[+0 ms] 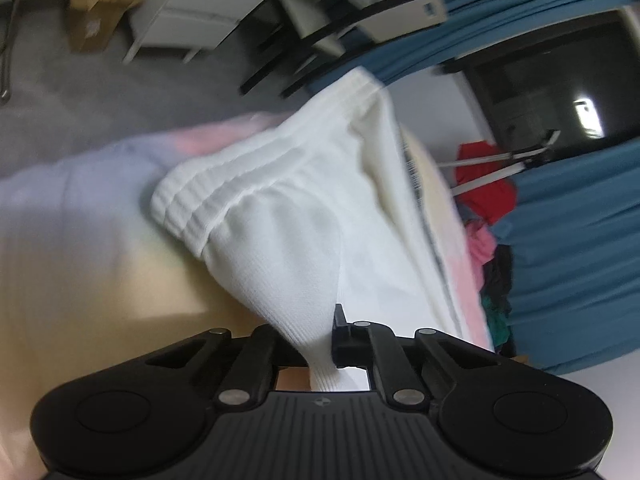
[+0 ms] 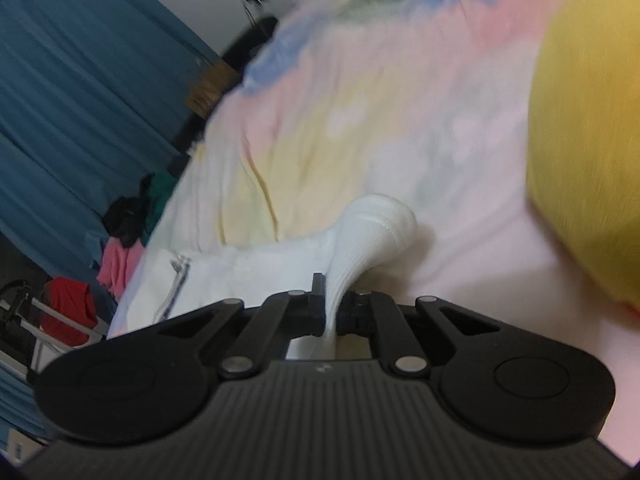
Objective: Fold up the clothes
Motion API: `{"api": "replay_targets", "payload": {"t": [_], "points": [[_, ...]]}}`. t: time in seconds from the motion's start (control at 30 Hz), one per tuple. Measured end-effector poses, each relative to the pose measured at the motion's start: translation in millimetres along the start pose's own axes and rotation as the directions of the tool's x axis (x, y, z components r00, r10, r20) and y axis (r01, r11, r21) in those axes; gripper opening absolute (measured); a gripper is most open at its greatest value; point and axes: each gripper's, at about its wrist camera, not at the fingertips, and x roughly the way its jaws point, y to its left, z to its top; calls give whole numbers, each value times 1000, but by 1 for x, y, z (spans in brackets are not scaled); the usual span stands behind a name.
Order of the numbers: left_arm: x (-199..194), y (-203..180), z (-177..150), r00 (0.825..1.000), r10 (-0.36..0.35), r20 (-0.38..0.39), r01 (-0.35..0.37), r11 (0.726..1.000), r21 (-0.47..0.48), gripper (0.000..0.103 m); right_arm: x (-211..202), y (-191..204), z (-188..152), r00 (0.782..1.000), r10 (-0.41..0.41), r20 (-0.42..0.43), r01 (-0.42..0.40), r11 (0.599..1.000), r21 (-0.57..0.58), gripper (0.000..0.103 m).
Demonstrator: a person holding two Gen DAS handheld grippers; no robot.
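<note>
Both grippers are clamped on a white ribbed-knit garment (image 1: 288, 216): left gripper (image 1: 320, 344) pinches a bunched edge, right gripper (image 2: 330, 312) another, elastic-banded end. The garment lies draped over a pastel tie-dye sheet (image 2: 360, 112). Advice: keep both pinches firm and tension even, since soft knit stretches and sags.

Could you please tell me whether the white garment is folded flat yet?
Not yet: the white garment is bunched, pinched in the left tongs and right tongs.

Soft, even indoor light; both fisheye views motion-blurred, bent at edges.
</note>
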Motion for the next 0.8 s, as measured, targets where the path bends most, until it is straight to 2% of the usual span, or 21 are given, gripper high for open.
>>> {"api": "replay_targets", "payload": {"t": [0.1, 0.2, 0.3, 0.4, 0.53, 0.63, 0.8], "points": [[-16, -8, -2, 995, -77, 60, 76, 997, 29, 7, -18, 5, 6, 998, 27, 54, -26, 1000, -13, 6], [-30, -13, 0, 981, -159, 110, 158, 987, 14, 6, -38, 10, 10, 994, 62, 94, -60, 998, -29, 6], [-40, -20, 4, 974, -178, 143, 177, 984, 16, 6, -55, 11, 19, 989, 80, 128, -78, 997, -22, 6], [-36, -33, 16, 969, -194, 150, 195, 981, 8, 6, -50, 25, 29, 988, 91, 125, -86, 995, -44, 6], [-23, -74, 40, 971, -182, 157, 167, 981, 102, 6, -29, 64, 38, 987, 106, 123, -93, 990, -108, 6], [6, -110, 65, 973, -168, 161, 147, 980, 136, 6, 2, 109, 49, 986, 118, 115, -102, 985, -138, 6], [99, -169, 105, 981, -88, 175, 49, 976, 214, 7, 75, 192, 46, 987, 96, 130, -62, 968, -242, 6]]}}
